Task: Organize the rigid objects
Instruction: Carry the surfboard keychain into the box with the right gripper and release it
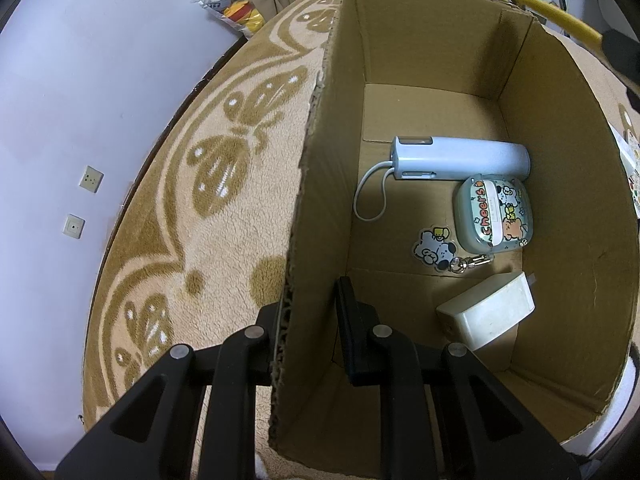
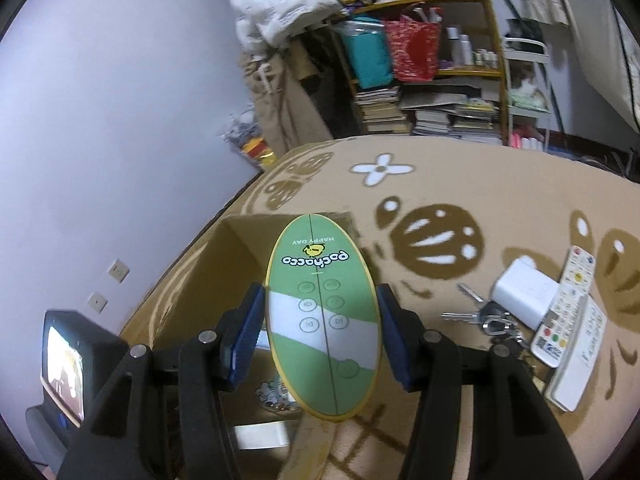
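Observation:
An open cardboard box (image 1: 424,40) stands on a beige patterned rug (image 1: 224,216). Inside lie a pale blue cylinder device with a white cable (image 1: 460,158), a cartoon "cheers" case (image 1: 494,212), a charm keychain (image 1: 434,250) and a white charger block (image 1: 488,316). My left gripper (image 1: 308,320) straddles the box's left wall, one finger outside and one inside, shut on it. In the right wrist view my right gripper (image 2: 322,320) is shut on a green oval Pochacco device (image 2: 322,312), held upright above the box (image 2: 208,272).
On the rug right of the box lie a bunch of keys (image 2: 488,320), a white adapter (image 2: 524,292), a white remote (image 2: 568,304) and a long white item (image 2: 576,364). A small screen (image 2: 64,368) stands at the left. Cluttered shelves (image 2: 432,80) rise behind.

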